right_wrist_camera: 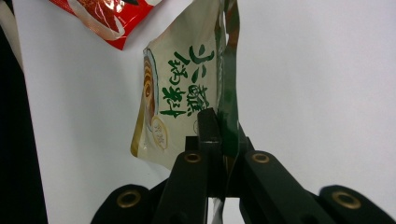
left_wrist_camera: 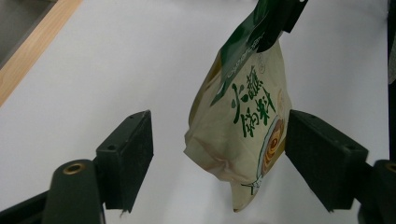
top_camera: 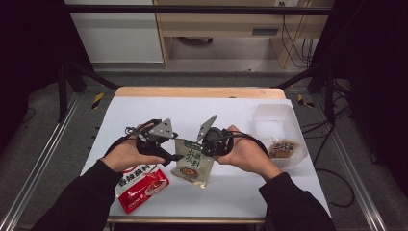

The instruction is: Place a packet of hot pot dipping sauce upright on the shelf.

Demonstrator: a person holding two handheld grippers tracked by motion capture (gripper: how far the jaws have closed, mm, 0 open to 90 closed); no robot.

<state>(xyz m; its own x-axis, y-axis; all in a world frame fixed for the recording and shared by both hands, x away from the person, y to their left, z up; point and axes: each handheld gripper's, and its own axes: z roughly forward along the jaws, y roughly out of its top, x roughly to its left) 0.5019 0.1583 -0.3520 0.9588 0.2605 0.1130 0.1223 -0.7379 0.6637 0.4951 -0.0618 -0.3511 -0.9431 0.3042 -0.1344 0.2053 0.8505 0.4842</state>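
Note:
A beige seasoning packet (top_camera: 192,166) with a green top and green characters hangs over the white table (top_camera: 231,108). My right gripper (top_camera: 206,143) is shut on its green top edge; in the right gripper view the jaws (right_wrist_camera: 222,128) pinch that strip of the packet (right_wrist_camera: 177,93). My left gripper (top_camera: 174,155) is open. In the left gripper view its jaws (left_wrist_camera: 219,140) stand wide on either side of the packet (left_wrist_camera: 247,116), with the left pad well clear of it. The right gripper's tips (left_wrist_camera: 275,18) show at the top of that view.
A red snack packet (top_camera: 142,185) lies at the table's front left, under my left forearm, and shows as a red corner (right_wrist_camera: 102,16). A clear plastic box (top_camera: 274,115) with a wrapped item (top_camera: 284,148) in it stands at the right. The wooden table edge (top_camera: 199,91) runs along the back.

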